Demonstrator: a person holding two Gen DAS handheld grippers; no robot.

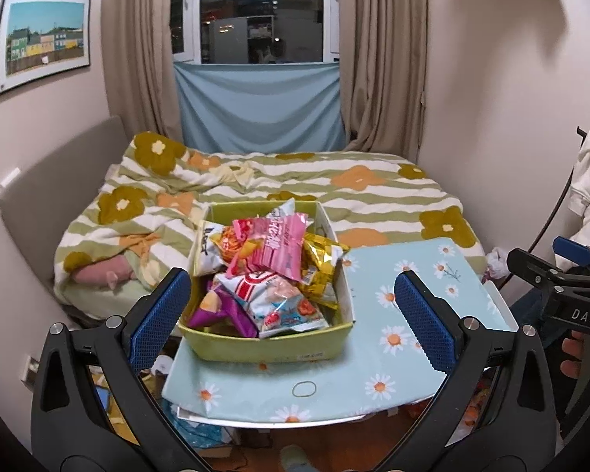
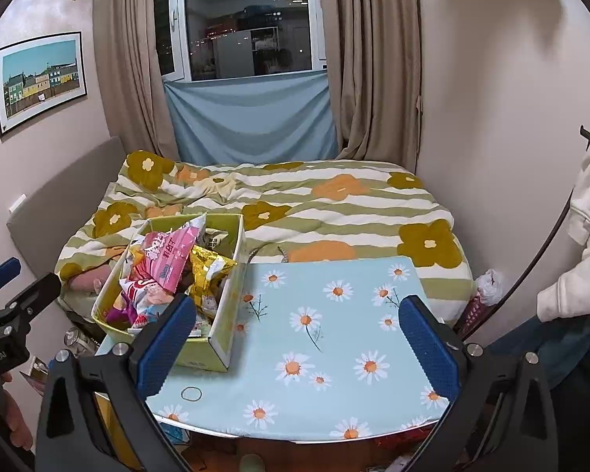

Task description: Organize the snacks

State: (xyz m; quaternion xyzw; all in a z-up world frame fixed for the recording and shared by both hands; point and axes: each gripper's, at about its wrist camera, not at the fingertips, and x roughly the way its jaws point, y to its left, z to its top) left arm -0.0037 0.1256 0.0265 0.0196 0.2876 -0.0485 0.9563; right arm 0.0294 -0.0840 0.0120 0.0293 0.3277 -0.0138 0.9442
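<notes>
Left gripper [image 1: 293, 314] jaws spread wide, empty, at lower centre. Right gripper [image 2: 295, 336] likewise spread wide and empty. Green box [image 1: 269, 344] sits centre-left on daisy-print tablecloth [image 2: 334, 338], heaped with snack packets: pink packet [image 1: 281, 246] uppermost, gold packet [image 1: 320, 265] beside it.

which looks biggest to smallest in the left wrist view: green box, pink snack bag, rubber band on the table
1. green box
2. pink snack bag, lying on top of the pile inside the box
3. rubber band, a thin loop on the daisy tablecloth, in front of the box
</notes>
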